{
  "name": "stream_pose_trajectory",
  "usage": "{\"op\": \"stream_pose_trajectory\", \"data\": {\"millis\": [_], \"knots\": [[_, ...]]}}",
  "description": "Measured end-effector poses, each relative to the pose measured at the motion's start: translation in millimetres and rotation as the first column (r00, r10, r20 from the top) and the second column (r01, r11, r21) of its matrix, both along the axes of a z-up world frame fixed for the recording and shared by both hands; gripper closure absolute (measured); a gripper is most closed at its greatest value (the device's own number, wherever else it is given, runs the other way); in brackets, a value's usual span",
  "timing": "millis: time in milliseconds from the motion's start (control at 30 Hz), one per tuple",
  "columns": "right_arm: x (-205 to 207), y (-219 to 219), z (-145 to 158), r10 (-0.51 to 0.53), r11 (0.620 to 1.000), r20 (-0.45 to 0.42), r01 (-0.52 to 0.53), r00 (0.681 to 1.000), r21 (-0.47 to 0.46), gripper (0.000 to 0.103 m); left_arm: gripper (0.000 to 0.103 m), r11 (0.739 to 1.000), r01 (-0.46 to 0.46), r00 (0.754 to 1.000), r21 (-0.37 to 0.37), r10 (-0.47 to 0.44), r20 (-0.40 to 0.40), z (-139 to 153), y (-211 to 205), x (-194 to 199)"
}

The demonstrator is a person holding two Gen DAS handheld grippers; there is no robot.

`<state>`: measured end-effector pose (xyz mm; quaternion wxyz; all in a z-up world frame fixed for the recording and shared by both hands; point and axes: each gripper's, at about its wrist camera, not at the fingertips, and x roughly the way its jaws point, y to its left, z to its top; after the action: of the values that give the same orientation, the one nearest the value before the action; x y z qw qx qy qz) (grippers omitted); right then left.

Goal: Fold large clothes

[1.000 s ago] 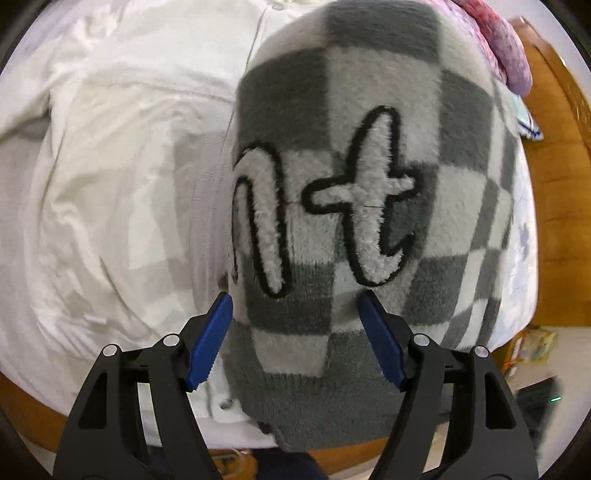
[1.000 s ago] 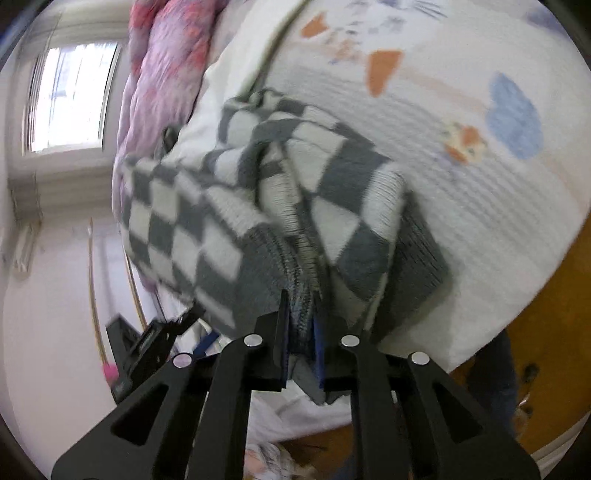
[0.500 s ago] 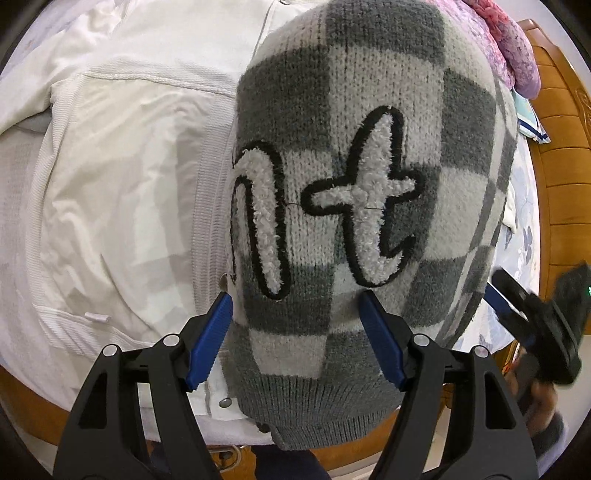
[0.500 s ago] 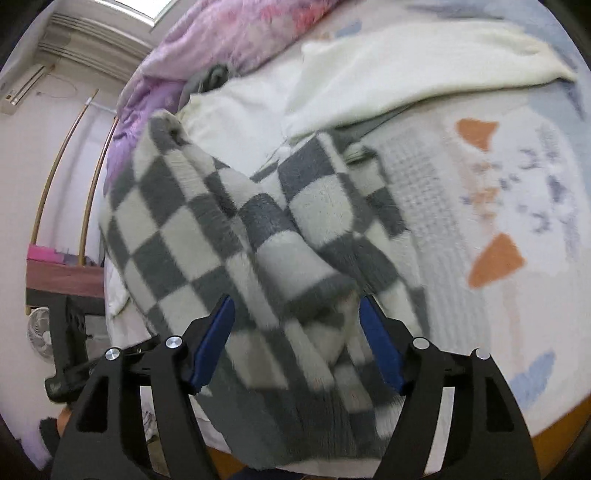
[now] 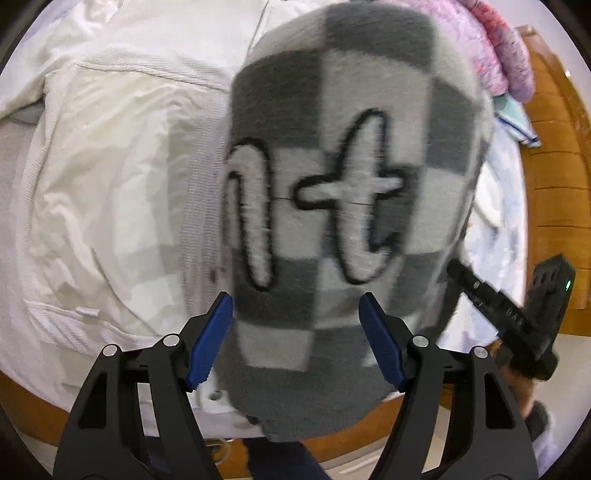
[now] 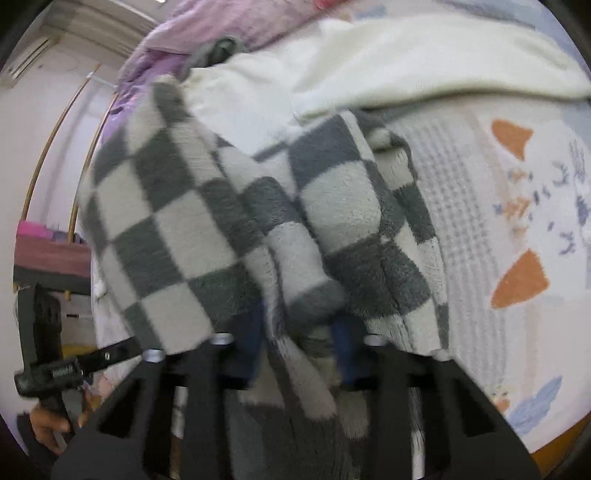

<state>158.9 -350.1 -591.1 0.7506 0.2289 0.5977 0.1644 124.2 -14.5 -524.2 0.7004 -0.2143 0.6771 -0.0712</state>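
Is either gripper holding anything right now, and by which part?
The right gripper, jaws just closing, pinches a bunched fold of the checkered sweater. The left gripper stands open over it, holding nothing.

The bed (image 6: 476, 206) carries everything: a pale waffle-weave cover printed with orange and blue shapes, over a wooden frame (image 5: 554, 192) at 3 o'clock in the left view. A white jacket (image 5: 110, 184) lies spread at 9 o'clock, the checked grey sweater (image 5: 332, 166) partly over it. A cream garment (image 6: 424, 66) lies at 1 o'clock, a pink quilt (image 6: 229, 22) at 12.
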Motion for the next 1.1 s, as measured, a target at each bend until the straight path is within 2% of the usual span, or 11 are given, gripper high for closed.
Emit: {"op": "stream_pose_trajectory", "data": {"millis": [167, 267, 400, 567, 733, 833, 867, 900, 933, 1033, 1100], "knots": [[-35, -38, 24, -0.124, 0.985, 0.003, 0.123, 0.992, 0.12, 0.082, 0.031, 0.979, -0.085, 0.995, -0.183, 0.094, 0.036, 12, 19, -8], [-53, -57, 30, -0.2, 0.97, -0.028, 0.202, 0.979, 0.132, 0.083, 0.031, 0.969, -0.127, 0.991, -0.211, 0.135, 0.026, 10, 30, -10], [-74, -75, 13, -0.296, 0.949, -0.101, 0.304, 0.95, 0.079, 0.083, 0.028, 0.986, -0.097, 0.993, -0.135, 0.087, -0.075, -19, 20, -7], [-68, -87, -41, -0.351, 0.933, -0.226, 0.361, 0.909, 0.003, 0.079, 0.027, 0.999, 0.024, 0.999, -0.038, -0.025, -0.021, -11, -12, 6], [-62, -89, -25, -0.35, 0.933, -0.286, 0.358, 0.892, -0.025, 0.061, 0.027, 0.998, 0.059, 0.994, -0.03, -0.056, 0.091, 35, -14, 14], [-64, -94, 7, -0.34, 0.939, -0.238, 0.34, 0.91, -0.042, 0.058, 0.027, 0.995, 0.102, 0.979, 0.0, -0.1, 0.18, 65, -19, 21], [-62, -92, 25, -0.312, 0.949, -0.188, 0.313, 0.931, -0.026, 0.058, 0.027, 0.994, 0.106, 0.974, 0.004, -0.105, 0.2, 73, -19, 22], [-56, -87, 42, -0.279, 0.959, -0.133, 0.282, 0.951, 0.006, 0.062, 0.027, 0.994, 0.114, 0.969, -0.005, -0.11, 0.222, 80, -21, 26], [-51, -82, 53, -0.252, 0.966, -0.098, 0.256, 0.963, 0.029, 0.075, 0.027, 0.992, 0.121, 0.964, -0.02, -0.113, 0.24, 86, -26, 33], [-16, -50, 85, -0.135, 0.99, 0.026, 0.134, 0.99, 0.035, 0.097, 0.028, 0.99, 0.137, 0.963, -0.022, -0.128, 0.237, 85, -40, 54], [13, -22, 94, -0.07, 0.997, 0.084, 0.069, 0.994, 0.022, 0.099, 0.028, 0.987, 0.162, 0.963, -0.012, -0.155, 0.223, 81, -52, 64]]}}
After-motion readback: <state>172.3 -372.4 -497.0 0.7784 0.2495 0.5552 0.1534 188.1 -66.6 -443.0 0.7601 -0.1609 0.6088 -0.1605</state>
